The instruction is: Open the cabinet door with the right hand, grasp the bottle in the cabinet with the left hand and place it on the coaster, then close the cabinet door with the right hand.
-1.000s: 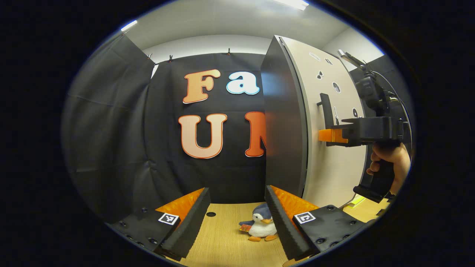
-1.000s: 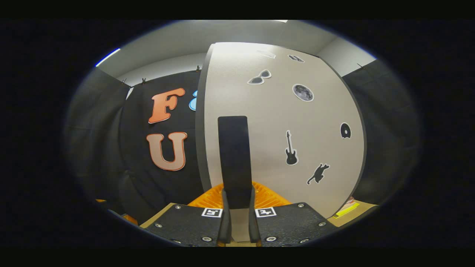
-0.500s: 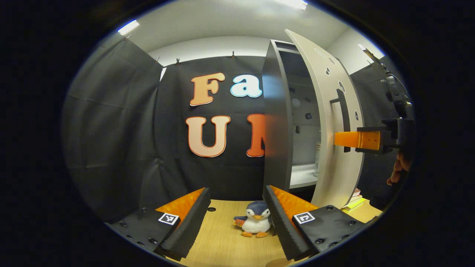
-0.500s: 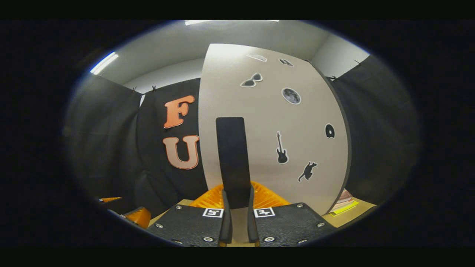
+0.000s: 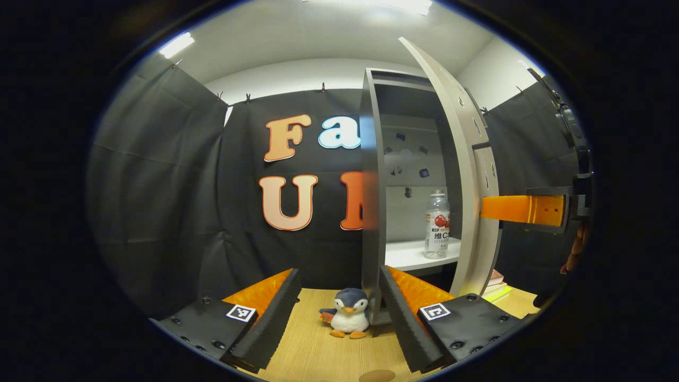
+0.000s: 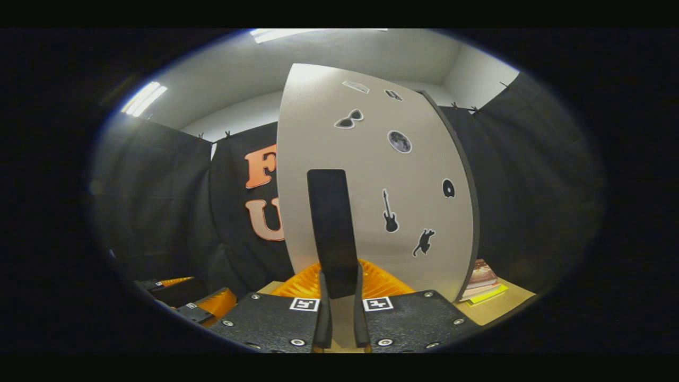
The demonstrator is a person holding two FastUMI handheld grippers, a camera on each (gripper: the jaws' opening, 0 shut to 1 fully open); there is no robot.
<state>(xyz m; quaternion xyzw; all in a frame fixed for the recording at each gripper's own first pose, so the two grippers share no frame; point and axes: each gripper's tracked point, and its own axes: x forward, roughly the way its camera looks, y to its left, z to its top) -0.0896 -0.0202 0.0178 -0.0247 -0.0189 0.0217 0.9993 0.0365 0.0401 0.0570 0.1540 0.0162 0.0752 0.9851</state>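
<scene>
Since earlier frame, cabinet door [image 5: 467,159] swung much wider; interior now exposed, bottle [image 5: 437,224] revealed.

Cabinet [image 5: 374,201] ahead-right of left gripper [image 5: 339,313], door edge-on beyond its right finger.

Bottle upright on white shelf [image 5: 414,257], long axis vertical, up and right of left gripper, well apart. Left hand nearer to opening.

Left gripper: jaws wide, empty.

Right gripper [image 6: 338,313]: jaws narrow, clamped on door handle [image 6: 331,228].
</scene>
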